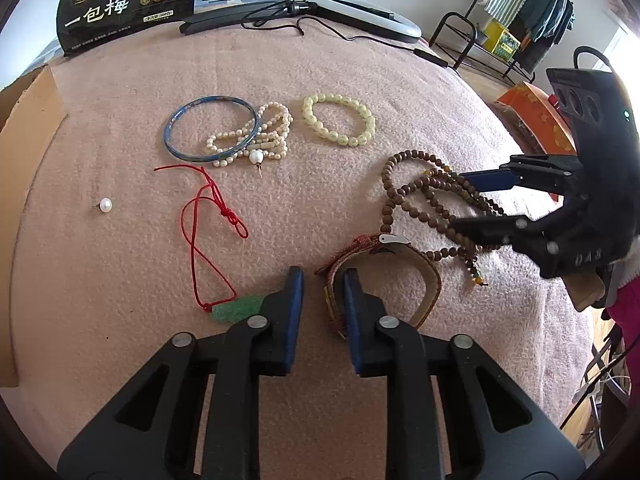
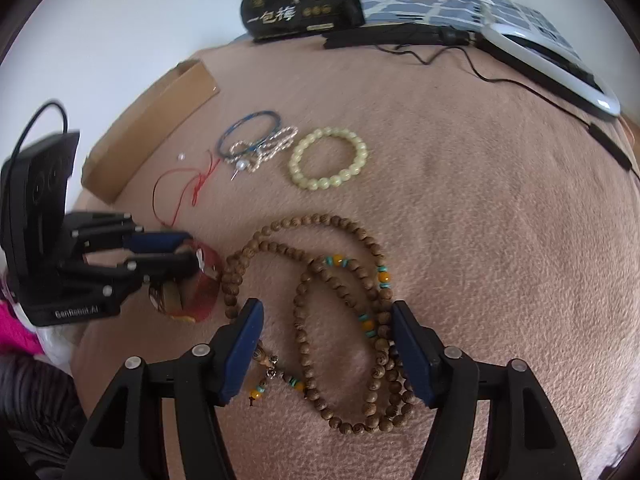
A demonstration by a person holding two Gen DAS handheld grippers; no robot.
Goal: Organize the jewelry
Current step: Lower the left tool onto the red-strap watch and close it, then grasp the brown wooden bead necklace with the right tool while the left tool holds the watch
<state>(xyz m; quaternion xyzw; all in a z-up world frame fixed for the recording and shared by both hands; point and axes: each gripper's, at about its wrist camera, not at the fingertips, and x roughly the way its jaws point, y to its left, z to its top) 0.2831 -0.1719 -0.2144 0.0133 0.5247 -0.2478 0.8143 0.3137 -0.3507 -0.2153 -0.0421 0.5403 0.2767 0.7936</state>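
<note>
Jewelry lies on a pink blanket (image 1: 120,280). My left gripper (image 1: 323,280) is open a little, with one side of a red-and-tan woven band bracelet (image 1: 420,276) between its fingers; it also shows in the right wrist view (image 2: 208,292). A green jade pendant on a red cord (image 1: 236,308) lies by its left finger. My right gripper (image 2: 326,320) is open wide over a long brown wooden bead necklace (image 2: 340,264). Farther back lie a blue bangle (image 1: 208,130), a pearl strand (image 1: 264,136), a pale green bead bracelet (image 1: 340,120) and a loose pearl (image 1: 106,204).
A cardboard box flap (image 1: 28,120) borders the left. A black printed bag (image 1: 128,0), a black bar with cable (image 1: 240,20) and a white ring lamp (image 1: 360,16) lie at the back. A rack with clothes (image 1: 520,20) stands beyond the right edge.
</note>
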